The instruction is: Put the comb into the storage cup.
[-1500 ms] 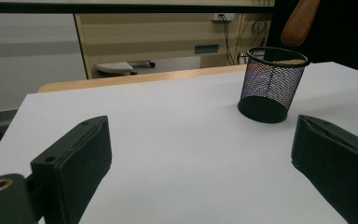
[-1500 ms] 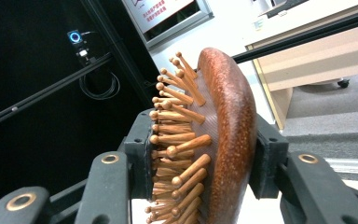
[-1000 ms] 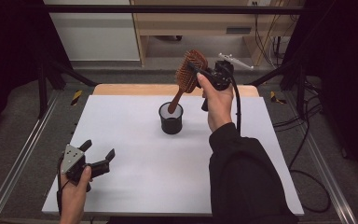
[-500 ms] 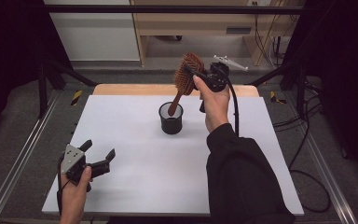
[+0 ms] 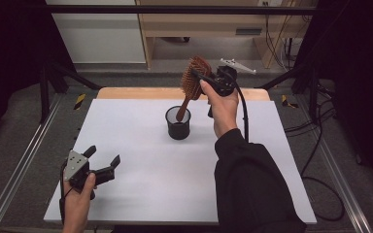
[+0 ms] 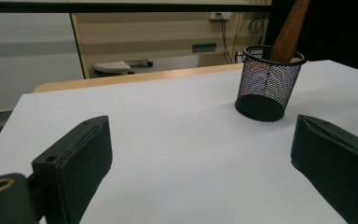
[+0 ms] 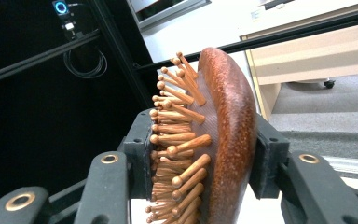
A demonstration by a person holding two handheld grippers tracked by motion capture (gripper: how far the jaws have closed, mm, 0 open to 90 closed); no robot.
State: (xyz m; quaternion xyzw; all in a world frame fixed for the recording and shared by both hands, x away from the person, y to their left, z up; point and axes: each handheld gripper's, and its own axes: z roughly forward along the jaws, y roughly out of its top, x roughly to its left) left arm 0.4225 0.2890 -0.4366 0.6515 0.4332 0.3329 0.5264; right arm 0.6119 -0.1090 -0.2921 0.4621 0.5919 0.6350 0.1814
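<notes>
- The right hand-held gripper (image 5: 200, 80) stood clamped on the head of the wooden hairbrush (image 5: 193, 80): in the right gripper view one pad pressed on the bristle side and the other on the smooth back of the brush head (image 7: 223, 140).
- Compared with the high view a second earlier, the brush head and the right hand-held gripper had shifted only slightly; the grip was unchanged and the jaws had held the same width.
- The brush stood tilted, with the lower end of its handle inside the black mesh cup (image 5: 178, 124). The left gripper view showed the handle (image 6: 289, 30) leaning on the rim of the mesh cup (image 6: 268, 84).
- The cup stood near the middle of the white table (image 5: 141, 194), on the same spot as in both earlier pictures.
- The left hand-held gripper (image 5: 102, 162) rested at the near left of the table with its jaws apart and nothing between them; it had kept its place.
- Judgement: the brush was seated in the cup but not yet released. Whether it was being set in or lifted out could not be determined.
</notes>
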